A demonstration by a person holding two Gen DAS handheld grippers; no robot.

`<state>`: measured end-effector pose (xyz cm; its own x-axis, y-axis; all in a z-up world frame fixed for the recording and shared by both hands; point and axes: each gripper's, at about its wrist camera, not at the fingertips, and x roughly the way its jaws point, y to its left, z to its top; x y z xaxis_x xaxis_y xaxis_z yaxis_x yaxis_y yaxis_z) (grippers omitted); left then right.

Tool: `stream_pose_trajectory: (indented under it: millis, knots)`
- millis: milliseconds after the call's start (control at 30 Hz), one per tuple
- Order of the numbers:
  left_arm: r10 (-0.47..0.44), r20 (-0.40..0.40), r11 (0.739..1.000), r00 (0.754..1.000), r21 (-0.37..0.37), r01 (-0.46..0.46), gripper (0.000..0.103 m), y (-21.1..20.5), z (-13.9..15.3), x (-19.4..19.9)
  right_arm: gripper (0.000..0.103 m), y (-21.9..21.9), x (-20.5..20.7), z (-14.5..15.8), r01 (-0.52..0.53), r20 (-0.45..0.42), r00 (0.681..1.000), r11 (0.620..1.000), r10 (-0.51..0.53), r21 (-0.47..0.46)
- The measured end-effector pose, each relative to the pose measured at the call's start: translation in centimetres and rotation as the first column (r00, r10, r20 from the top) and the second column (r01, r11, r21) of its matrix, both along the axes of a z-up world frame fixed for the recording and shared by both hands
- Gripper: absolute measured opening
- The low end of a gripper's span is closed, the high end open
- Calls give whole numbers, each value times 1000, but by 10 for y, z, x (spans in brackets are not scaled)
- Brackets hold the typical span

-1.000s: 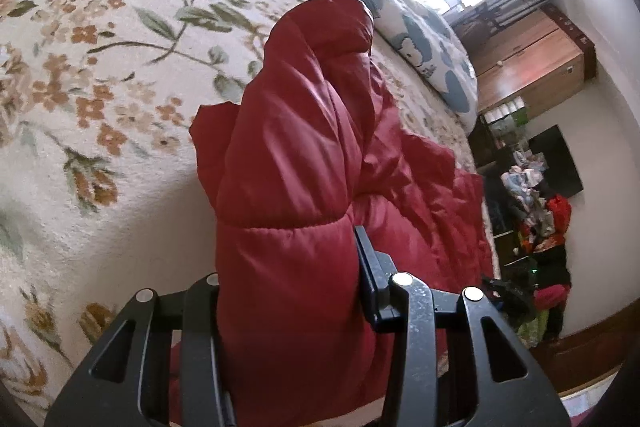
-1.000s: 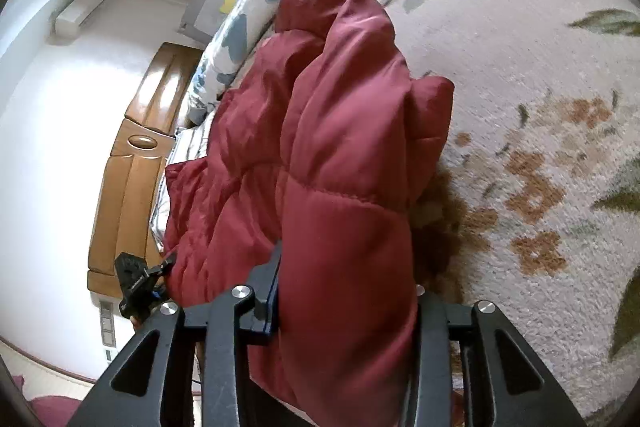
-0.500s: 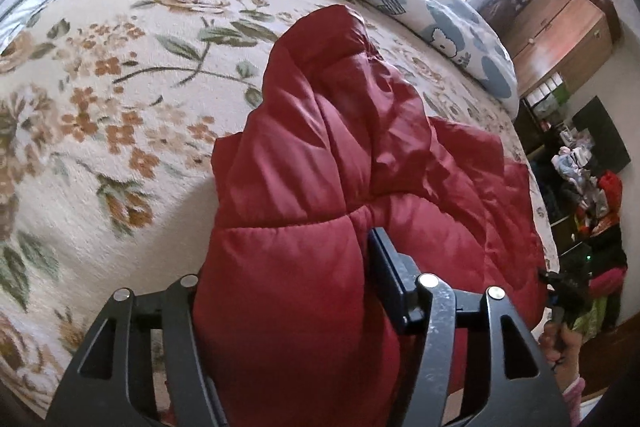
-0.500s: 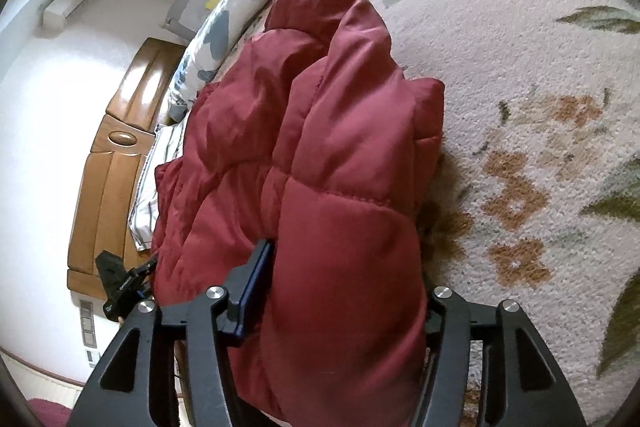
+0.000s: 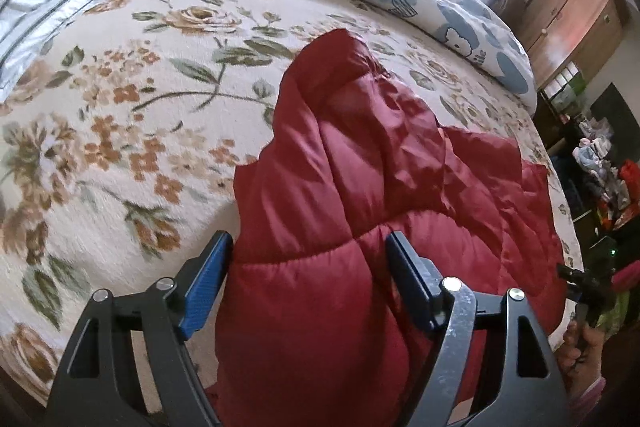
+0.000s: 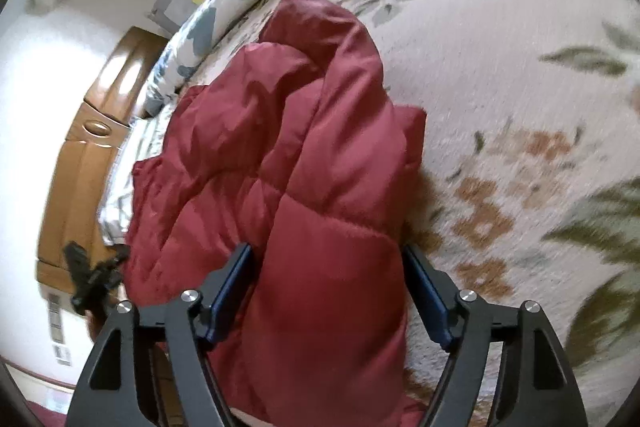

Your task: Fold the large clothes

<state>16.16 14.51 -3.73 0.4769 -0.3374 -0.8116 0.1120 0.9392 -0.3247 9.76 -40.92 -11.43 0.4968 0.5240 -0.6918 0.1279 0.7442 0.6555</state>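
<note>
Both grippers, previously clamped, now spread: left gripper and right gripper each straddle the red padded jacket, bunched between and ahead on floral blanket.

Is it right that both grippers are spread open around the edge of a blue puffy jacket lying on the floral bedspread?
Not quite: the jacket is red, not blue, as both wrist views show. The rest holds: the left gripper and right gripper each stand open around its edge, and it lies on the floral bedspread.
</note>
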Motion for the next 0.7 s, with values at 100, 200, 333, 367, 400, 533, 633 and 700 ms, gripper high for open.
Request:
stream_pose_trajectory:
  millis: [100, 200, 333, 367, 400, 533, 633, 700]
  knots:
    - [5, -20, 1000, 1000, 5, -4, 78, -2, -2, 7, 78, 0, 4, 5, 12, 7, 1000, 999, -11, -39]
    - [1, -23, 1000, 1000, 22, -1, 78, -6, -3, 11, 79, 1, 9, 9, 19, 8, 1000, 997, -18, -71]
    - [2, -30, 999, 1000, 36, -1, 78, -10, -1, 20, 80, 3, 16, 14, 20, 15, 1000, 992, -18, -122]
    - [1, -32, 999, 1000, 39, 0, 78, -11, 0, 23, 81, 3, 20, 16, 21, 15, 1000, 991, -19, -135]
    - [0, -32, 999, 999, 43, 1, 78, -12, 2, 28, 81, 3, 24, 18, 23, 15, 1000, 989, -21, -144]
    - [-8, -18, 998, 1000, 63, 9, 78, -21, 8, 45, 82, 5, 42, 25, 36, 26, 999, 984, -32, -172]
    - [-13, -23, 997, 1000, 78, 14, 78, -29, 9, 62, 84, 6, 59, 32, 40, 36, 999, 978, -33, -205]
    - [-18, -36, 997, 999, 79, 21, 78, -35, 9, 74, 84, 7, 74, 37, 36, 46, 999, 976, -27, -216]
